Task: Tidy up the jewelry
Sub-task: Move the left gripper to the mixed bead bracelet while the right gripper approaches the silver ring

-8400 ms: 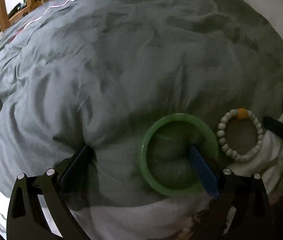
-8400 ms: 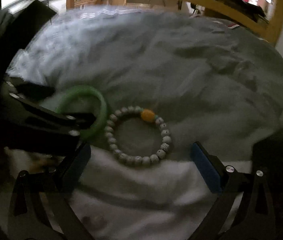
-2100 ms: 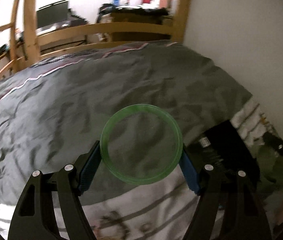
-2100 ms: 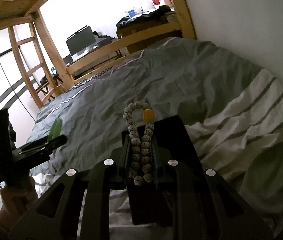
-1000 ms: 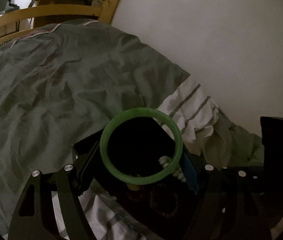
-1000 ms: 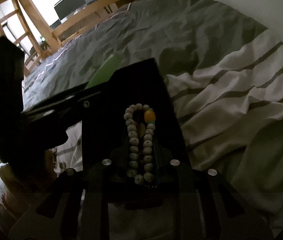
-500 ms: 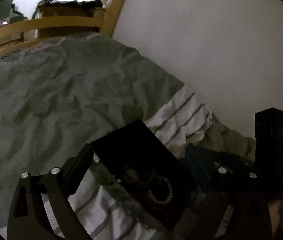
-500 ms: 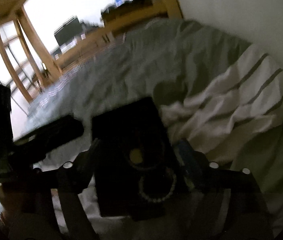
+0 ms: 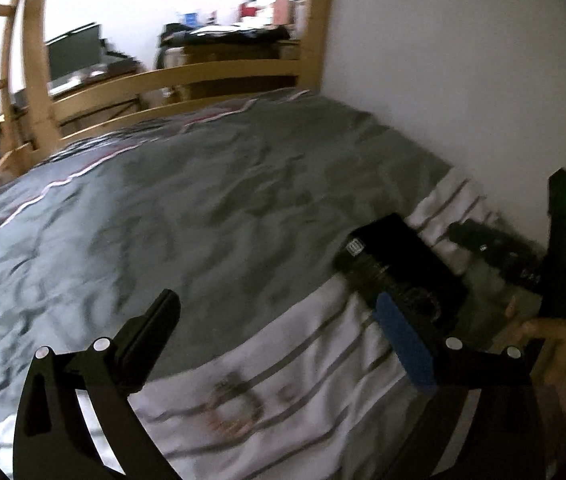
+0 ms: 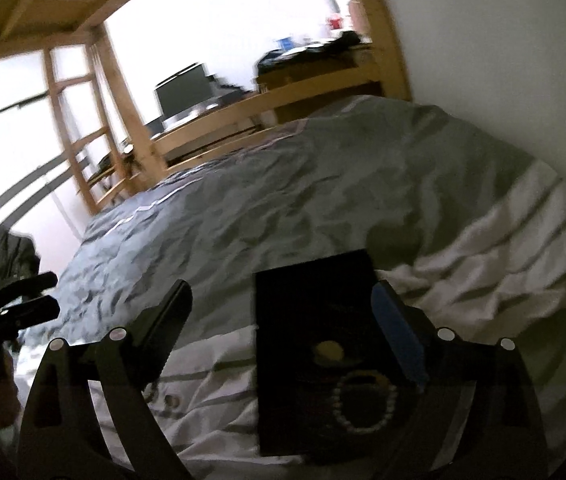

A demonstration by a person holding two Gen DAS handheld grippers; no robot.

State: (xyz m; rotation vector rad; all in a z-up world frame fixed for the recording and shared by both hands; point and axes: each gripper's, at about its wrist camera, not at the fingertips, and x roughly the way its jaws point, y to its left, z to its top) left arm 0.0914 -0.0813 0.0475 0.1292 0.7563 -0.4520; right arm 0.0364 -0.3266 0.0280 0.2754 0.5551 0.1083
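- Between the left gripper's (image 9: 279, 336) 2 fingers lies only grey quilt (image 9: 203, 208); its jaws stand spread wide and hold nothing.
- Ahead of it and to its right, just past the blue pad, sits the box (image 9: 399, 264), a dark open case on the white striped sheet (image 9: 283, 364). Something round shows dimly inside, but this view is too dark and blurred to name it.
- Further right, the right gripper's black body and the hand holding it fill the frame edge, near the box.
- From the right gripper (image 10: 279, 332), jaws also apart and empty, the box (image 10: 311, 304) sits just ahead, mostly between the fingers and toward the blue right pad.
- Inside the box, close under that pad, lies the bead bracelet (image 10: 363, 404) as a pale ring, with a yellowish round piece (image 10: 331, 350) just beyond it. I cannot tell from the dim interior whether a green bangle is there too.
- Judgement: the placing step looks done, since both tools are empty and the jewelry seen is in the box.
- Next move, as I judge it: draw both grippers clear without knocking the box on the soft bedding, then check for any loose piece left on the sheet; a faint ring-like mark low in the left view is too smeared to call.
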